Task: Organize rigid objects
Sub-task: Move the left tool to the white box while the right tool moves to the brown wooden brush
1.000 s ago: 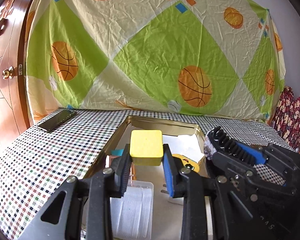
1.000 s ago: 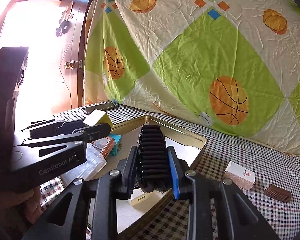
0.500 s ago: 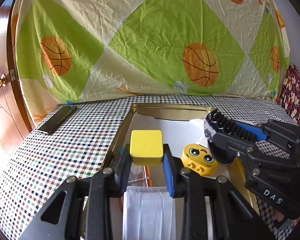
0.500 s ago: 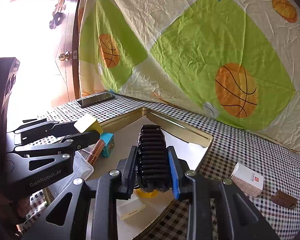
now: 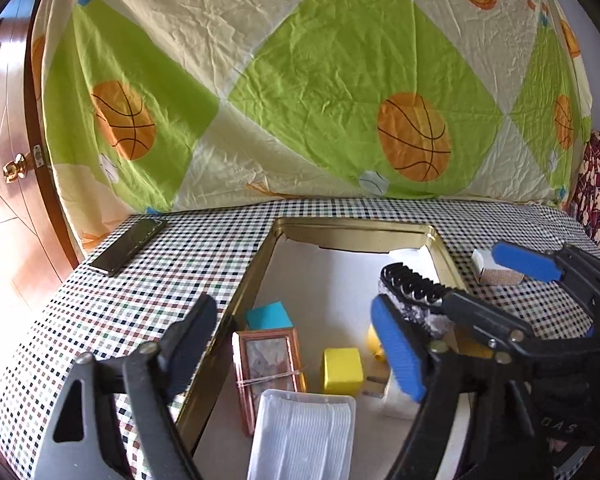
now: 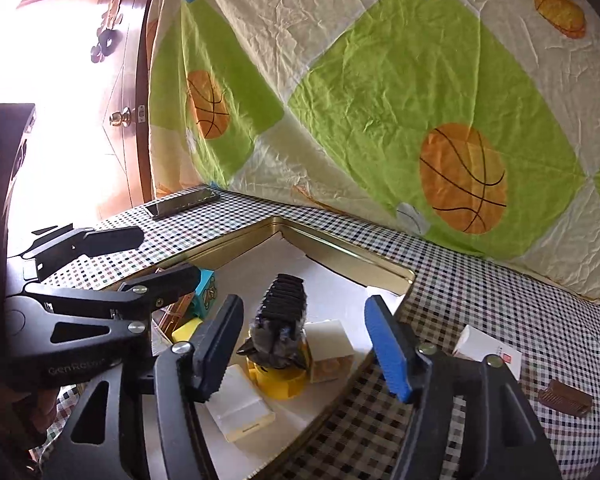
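Note:
A gold tin tray point(image 5: 356, 226) point(image 6: 340, 256) sits on the checked tablecloth. My left gripper point(image 5: 296, 344) hangs over its near part, jaws opening and holding nothing. Under the gap, a yellow block point(image 5: 342, 370) lies on the tray floor, apart from both pads. My right gripper point(image 6: 302, 340) is over the tray's right side with its jaws opening too. A black hair clip point(image 6: 280, 312) point(image 5: 412, 284) stands between the pads, touching neither. It rests on a yellow toy point(image 6: 278, 384).
The tray also holds a teal block point(image 5: 268, 314), a copper-framed box point(image 5: 268, 364), a clear plastic case point(image 5: 304, 436), a white plug point(image 6: 240, 404) and a cream block point(image 6: 328, 344). On the cloth lie a phone point(image 5: 128, 246), a white box point(image 6: 488, 350) and a brown comb point(image 6: 566, 398).
Both grippers went from shut to open. The left let go of the yellow block, now lying in the tray. The right released the black clip, now on the yellow toy.

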Demonstrator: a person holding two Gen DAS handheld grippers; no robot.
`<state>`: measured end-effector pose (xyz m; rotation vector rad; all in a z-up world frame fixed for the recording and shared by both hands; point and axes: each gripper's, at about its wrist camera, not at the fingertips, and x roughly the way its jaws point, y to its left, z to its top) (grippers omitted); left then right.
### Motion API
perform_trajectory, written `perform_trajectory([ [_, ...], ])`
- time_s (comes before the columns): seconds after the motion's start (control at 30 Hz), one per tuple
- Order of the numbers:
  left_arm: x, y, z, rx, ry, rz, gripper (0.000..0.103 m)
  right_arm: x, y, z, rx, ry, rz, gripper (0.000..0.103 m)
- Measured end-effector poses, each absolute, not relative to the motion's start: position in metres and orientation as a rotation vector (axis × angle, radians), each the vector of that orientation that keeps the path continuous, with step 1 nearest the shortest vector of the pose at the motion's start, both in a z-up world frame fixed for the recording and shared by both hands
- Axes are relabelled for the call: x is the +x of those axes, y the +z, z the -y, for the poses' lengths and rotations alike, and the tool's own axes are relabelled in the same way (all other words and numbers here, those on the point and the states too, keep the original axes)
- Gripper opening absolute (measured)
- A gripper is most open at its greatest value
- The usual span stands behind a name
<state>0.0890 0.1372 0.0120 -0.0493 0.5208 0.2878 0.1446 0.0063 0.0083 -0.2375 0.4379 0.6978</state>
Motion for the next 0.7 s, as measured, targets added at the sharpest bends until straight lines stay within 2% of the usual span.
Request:
perform_trajectory([
  [0.03,0.089,0.014,-0.134,-0.049,0.291,-0.510,0.097,0.145,0.010,0.001,-0.233,0.682,-0.430,0.076],
  [0.07,0.088,0.016,-0.129,-0.047,0.286,-0.501,0.100,0.146,0.012,0.010,-0.229,0.668,-0.427,0.077],
  [0.4,0.104,0.030,-0.042,-0.019,0.099,-0.480,0.102,0.176,0.011,0.123,-0.221,0.485,-0.420,0.077],
  [0.7,0.176,0.010,0.037,0.026,-0.025,-0.633,0.102,0.241,-0.002,0.206,-0.205,0.342,-0.506,0.077],
])
